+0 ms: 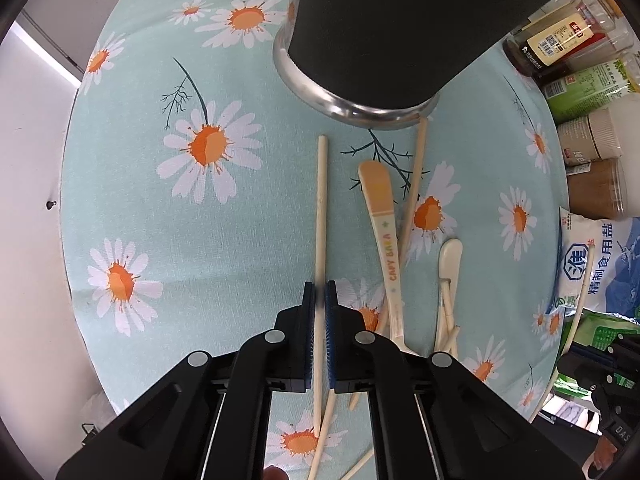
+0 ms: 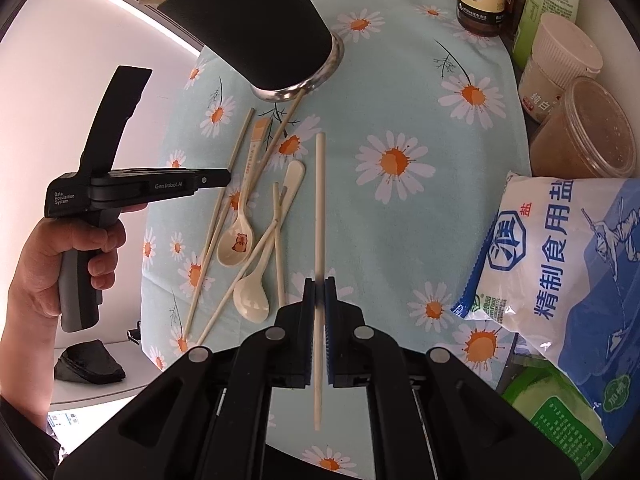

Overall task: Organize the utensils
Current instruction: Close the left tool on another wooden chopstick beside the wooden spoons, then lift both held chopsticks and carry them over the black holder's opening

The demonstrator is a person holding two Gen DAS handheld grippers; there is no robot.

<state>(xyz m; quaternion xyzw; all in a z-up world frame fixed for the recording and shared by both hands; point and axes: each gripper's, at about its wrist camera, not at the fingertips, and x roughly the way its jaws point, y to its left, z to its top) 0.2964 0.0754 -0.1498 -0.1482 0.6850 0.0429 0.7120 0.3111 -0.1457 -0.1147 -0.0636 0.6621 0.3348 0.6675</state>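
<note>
In the right wrist view, at the left edge, we see a hand (image 2: 60,248) gripping the left gripper (image 1: 320,292), whose jaws are pinched on a pale chopstick (image 1: 321,200) lying on the daisy tablecloth (image 1: 160,208). Right of it, at frame centre, lie the capybara spoon (image 2: 238,240), a plain cream spoon (image 2: 252,300) and loose chopsticks (image 2: 276,240), below the black utensil holder (image 2: 256,20). Lower centre, our right gripper (image 2: 319,292) clamps a white chopstick (image 2: 319,200), which runs up past the fingertips.
</note>
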